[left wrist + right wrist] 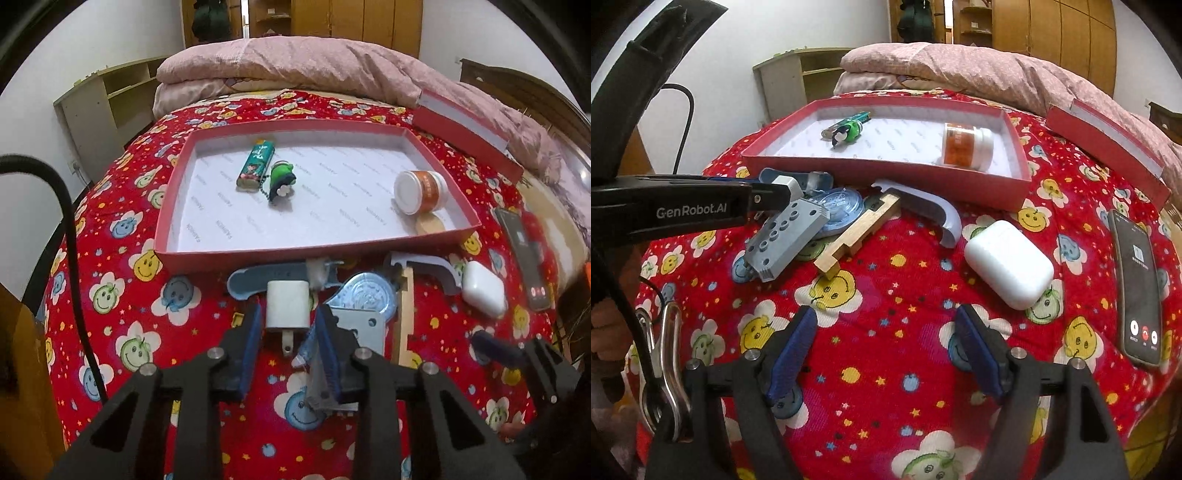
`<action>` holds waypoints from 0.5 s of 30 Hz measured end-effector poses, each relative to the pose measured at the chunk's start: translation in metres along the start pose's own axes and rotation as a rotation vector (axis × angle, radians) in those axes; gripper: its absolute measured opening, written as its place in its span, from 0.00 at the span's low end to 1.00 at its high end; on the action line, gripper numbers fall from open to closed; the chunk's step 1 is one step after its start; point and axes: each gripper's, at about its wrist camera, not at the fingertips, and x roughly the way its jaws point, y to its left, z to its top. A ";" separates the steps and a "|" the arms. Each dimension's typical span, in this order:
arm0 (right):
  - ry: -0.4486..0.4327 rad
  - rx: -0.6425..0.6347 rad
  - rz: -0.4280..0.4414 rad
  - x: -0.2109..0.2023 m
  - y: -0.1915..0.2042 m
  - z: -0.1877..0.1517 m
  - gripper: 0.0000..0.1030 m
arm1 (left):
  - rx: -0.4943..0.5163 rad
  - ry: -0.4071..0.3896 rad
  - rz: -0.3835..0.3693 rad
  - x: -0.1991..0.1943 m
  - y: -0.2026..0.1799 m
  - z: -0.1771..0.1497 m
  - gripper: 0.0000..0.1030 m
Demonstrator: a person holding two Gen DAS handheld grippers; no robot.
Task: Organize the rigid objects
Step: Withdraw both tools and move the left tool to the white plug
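My left gripper (288,325) is shut on a white charger plug (287,303), held just above the red bedspread in front of the red box tray (236,254). The tray holds a green lighter (256,167), a green keychain figure (281,181) and an orange jar (421,192). A round blue tin (365,295), a grey block (786,240), a wooden piece (858,230), a grey curved handle (923,208) and a white earbud case (1008,264) lie in front of the tray. My right gripper (886,350) is open and empty, low over the bedspread near the earbud case.
A black phone (1137,284) with a call screen lies at the right. The red box lid (1108,144) leans at the back right. A pink folded quilt (295,62) lies behind the tray. A shelf unit (103,107) stands left of the bed.
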 end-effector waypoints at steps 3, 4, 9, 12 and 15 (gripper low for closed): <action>0.000 -0.003 0.001 0.000 0.000 0.000 0.78 | 0.003 -0.005 -0.001 0.002 -0.001 0.001 0.31; -0.001 -0.002 0.002 0.000 0.000 -0.001 0.78 | 0.000 -0.008 -0.005 0.002 -0.002 0.002 0.31; -0.005 0.005 0.012 0.000 -0.002 0.000 0.79 | -0.012 -0.017 -0.001 0.005 -0.002 0.005 0.31; -0.007 0.008 0.017 0.000 -0.002 0.000 0.79 | 0.002 -0.014 0.000 0.003 -0.002 0.003 0.31; -0.007 0.008 0.016 0.000 -0.002 0.000 0.79 | 0.008 -0.016 0.003 0.000 0.000 -0.001 0.31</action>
